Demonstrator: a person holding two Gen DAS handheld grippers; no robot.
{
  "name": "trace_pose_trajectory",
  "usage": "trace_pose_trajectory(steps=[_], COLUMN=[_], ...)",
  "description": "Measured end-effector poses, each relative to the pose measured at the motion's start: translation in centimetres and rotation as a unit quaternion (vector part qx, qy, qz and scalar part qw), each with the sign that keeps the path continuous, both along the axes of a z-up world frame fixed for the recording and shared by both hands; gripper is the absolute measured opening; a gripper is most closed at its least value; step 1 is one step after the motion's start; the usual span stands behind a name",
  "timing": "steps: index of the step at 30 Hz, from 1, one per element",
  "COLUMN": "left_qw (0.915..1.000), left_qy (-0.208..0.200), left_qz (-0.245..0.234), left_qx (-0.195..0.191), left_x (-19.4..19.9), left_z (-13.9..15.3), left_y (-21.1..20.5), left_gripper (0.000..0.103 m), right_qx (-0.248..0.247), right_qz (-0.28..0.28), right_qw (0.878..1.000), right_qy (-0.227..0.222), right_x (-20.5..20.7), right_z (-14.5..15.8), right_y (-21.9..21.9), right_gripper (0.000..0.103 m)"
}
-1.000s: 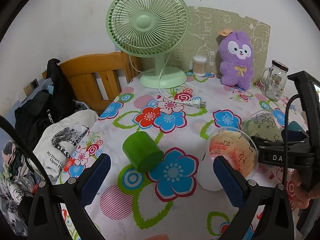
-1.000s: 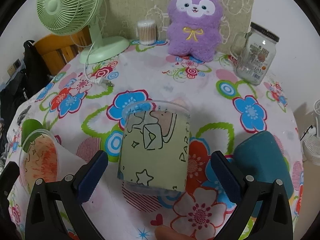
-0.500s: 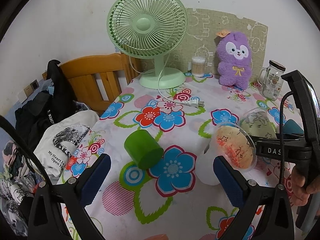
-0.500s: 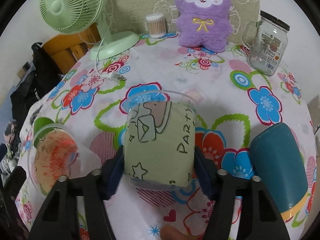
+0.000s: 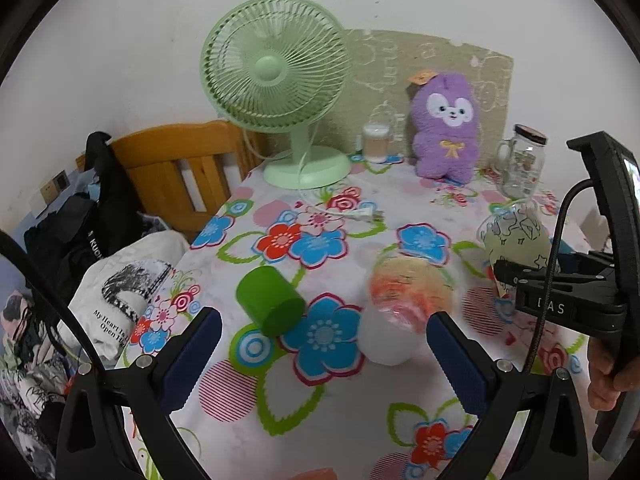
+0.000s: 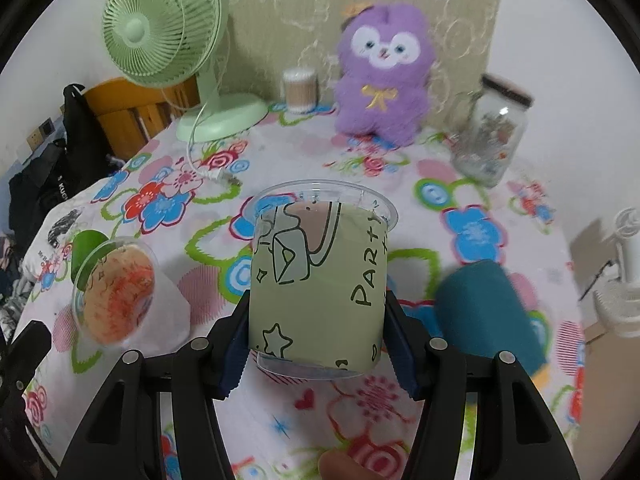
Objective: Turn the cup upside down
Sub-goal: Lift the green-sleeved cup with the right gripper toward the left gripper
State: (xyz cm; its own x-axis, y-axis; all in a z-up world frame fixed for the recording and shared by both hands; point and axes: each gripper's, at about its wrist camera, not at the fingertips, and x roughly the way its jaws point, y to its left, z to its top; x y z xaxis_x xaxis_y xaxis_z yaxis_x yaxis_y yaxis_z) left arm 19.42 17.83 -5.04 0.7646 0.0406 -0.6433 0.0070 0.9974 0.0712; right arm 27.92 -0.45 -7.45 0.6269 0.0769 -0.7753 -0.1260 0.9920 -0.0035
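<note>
My right gripper (image 6: 316, 344) is shut on a clear plastic cup with a pale green "PARTY" sleeve (image 6: 320, 284), holding it by its sides above the table, rim tilted away from me; it also shows in the left wrist view (image 5: 516, 240). A clear cup with an orange pattern (image 5: 404, 300) lies on its side, seen too in the right wrist view (image 6: 116, 292). A green cup (image 5: 270, 300) lies on its side left of it. My left gripper (image 5: 324, 352) is open and empty, hovering in front of these two cups.
A dark teal cup (image 6: 488, 312) lies on its side at right. A green fan (image 5: 276, 80) with its cord, a cotton swab jar (image 5: 375, 142), a purple plush toy (image 5: 448, 124) and a glass jar mug (image 5: 520, 164) stand at the back. A wooden chair (image 5: 176, 168) with clothes is left.
My right gripper closed on the green-sleeved cup and lifted it off the table. My left gripper drew back a little and stayed open.
</note>
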Motion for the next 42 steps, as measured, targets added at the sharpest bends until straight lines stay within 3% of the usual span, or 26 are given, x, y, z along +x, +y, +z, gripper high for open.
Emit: trace_pose_trajectory(steps=[10, 19, 30, 42], left_qw=[0.999, 0.9973, 0.9937, 0.9874], left_qy=[-0.008, -0.002, 0.022, 0.049], left_qz=[-0.045, -0.07, -0.107, -0.148], left_qx=[0.004, 0.02, 0.024, 0.03], left_x=[-2.8, -6.8, -11.1, -14.5], left_z=[0.9, 0.1, -1.7, -3.8], left_y=[-3.6, -5.1, -6.5, -8.7], left_gripper=[0.103, 0.103, 0.103, 0.103], right_qx=[0.0, -0.026, -0.056, -0.094], right_qz=[-0.028, -0.011, 0.004, -0.004], right_qw=[0.999, 1.0, 0.998, 0.993], right_qy=[-0.016, -0.013, 0.013, 0.066], right_x=[-6.5, -12.6, -19.3, -23.5], right_z=[1.8, 1.5, 0.5, -2.0], right_y=[-3.9, -3.8, -3.8, -4.3], right_gripper=[0.063, 0.063, 0.063, 0.063])
